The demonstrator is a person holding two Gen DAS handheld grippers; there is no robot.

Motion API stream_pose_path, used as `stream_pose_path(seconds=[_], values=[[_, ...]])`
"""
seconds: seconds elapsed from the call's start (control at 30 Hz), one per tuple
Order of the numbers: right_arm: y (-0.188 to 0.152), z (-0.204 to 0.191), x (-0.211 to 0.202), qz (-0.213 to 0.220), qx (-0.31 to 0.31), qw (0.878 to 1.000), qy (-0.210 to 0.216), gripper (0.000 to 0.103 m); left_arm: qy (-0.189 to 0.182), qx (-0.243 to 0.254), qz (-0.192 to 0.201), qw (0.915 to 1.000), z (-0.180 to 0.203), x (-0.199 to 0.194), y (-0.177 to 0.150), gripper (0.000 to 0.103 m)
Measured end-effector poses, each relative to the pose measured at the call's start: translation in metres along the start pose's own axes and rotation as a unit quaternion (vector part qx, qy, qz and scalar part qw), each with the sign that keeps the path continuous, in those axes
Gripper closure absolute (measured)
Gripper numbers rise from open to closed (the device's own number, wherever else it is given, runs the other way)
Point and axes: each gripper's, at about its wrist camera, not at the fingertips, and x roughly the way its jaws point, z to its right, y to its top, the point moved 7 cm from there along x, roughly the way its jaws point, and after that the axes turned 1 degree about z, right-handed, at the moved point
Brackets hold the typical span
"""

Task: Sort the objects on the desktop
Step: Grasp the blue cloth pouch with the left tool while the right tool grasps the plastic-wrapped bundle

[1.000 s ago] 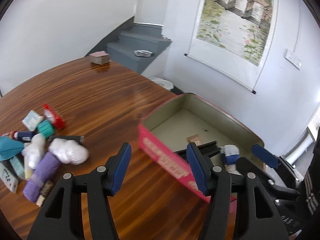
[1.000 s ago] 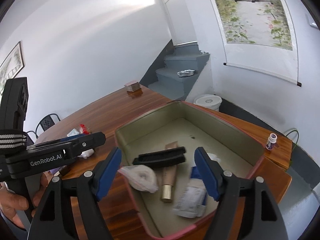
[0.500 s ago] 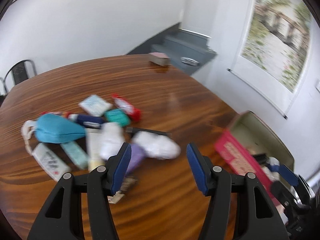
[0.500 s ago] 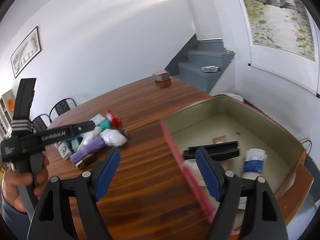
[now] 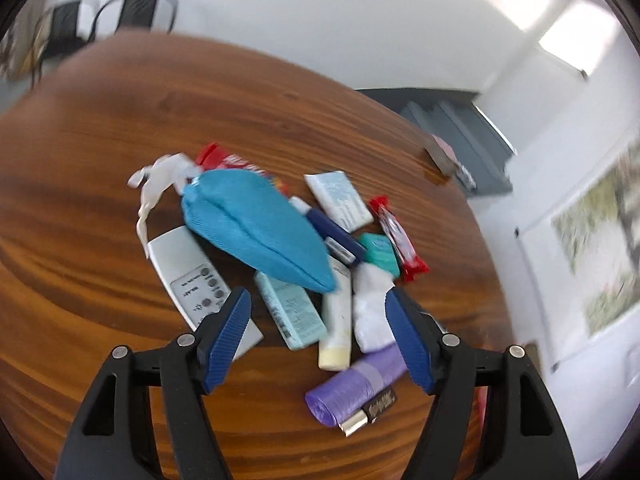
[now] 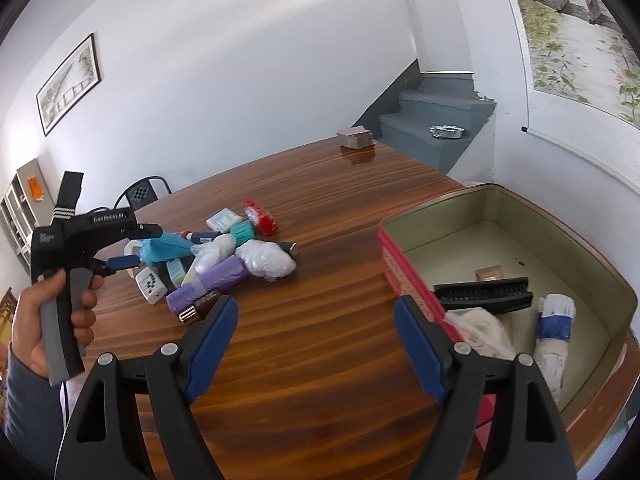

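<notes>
Two claws: left gripper point(image 5: 318, 338) gaping wide, jaws just opened further, nothing between; right gripper point(image 6: 316, 346) wide, empty.
Pile: ahead of left claw on brown wooden table point(image 5: 100, 240).
Nearest: pale teal flat packet point(image 5: 290, 310), just beyond its tips.
Handling: likely light, slippery; pinch across narrow sides.
Bin: red open tin point(image 6: 500, 248), right of right claw.

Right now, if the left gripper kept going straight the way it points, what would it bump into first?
Probably the pale tube and the mint-green packet beside it, lying between the open fingers of the left gripper. Depth is unclear; the blue pouch lies just beyond.
</notes>
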Motion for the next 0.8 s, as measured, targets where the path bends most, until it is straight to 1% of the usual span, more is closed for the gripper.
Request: stream_pose_path(seconds=[0.13,0.2,0.27,0.33,0.47,0.57,0.7,0.8], values=[[-0.001,-0.009,0.006,-0.009,-0.009,1.000,0.004,0.019,0.020,-0.034,0.004,0.9992,-0.018,0.013,0.011,0.030],[-0.002,-0.012,0.010,-0.013,-0.014,1.000,0.005,0.019,0.024,-0.051,-0.002,0.9984,-0.025,0.022,0.016,0.030],[-0.003,-0.016,0.013,-0.017,-0.017,1.000,0.005,0.019,0.021,-0.066,-0.011,0.9976,-0.028,0.030,0.019,0.030],[-0.003,-0.019,0.018,-0.022,-0.019,1.000,0.006,0.019,0.012,-0.081,-0.019,0.9965,-0.031,0.037,0.024,0.030],[-0.003,-0.024,0.029,-0.033,-0.021,0.999,0.008,0.019,0.012,-0.103,-0.019,0.9944,-0.034,0.046,0.030,0.030],[-0.004,-0.028,0.038,-0.040,-0.023,0.999,0.013,0.019,0.003,-0.136,-0.029,0.9902,-0.037,0.055,0.031,0.030],[-0.004,-0.033,0.048,-0.048,-0.024,0.998,0.018,0.019,-0.001,-0.161,-0.016,0.9868,-0.045,0.059,0.038,0.030],[-0.003,-0.035,0.059,-0.055,-0.027,0.998,0.017,0.019,-0.005,-0.158,-0.001,0.9875,-0.048,0.060,0.043,0.030]])
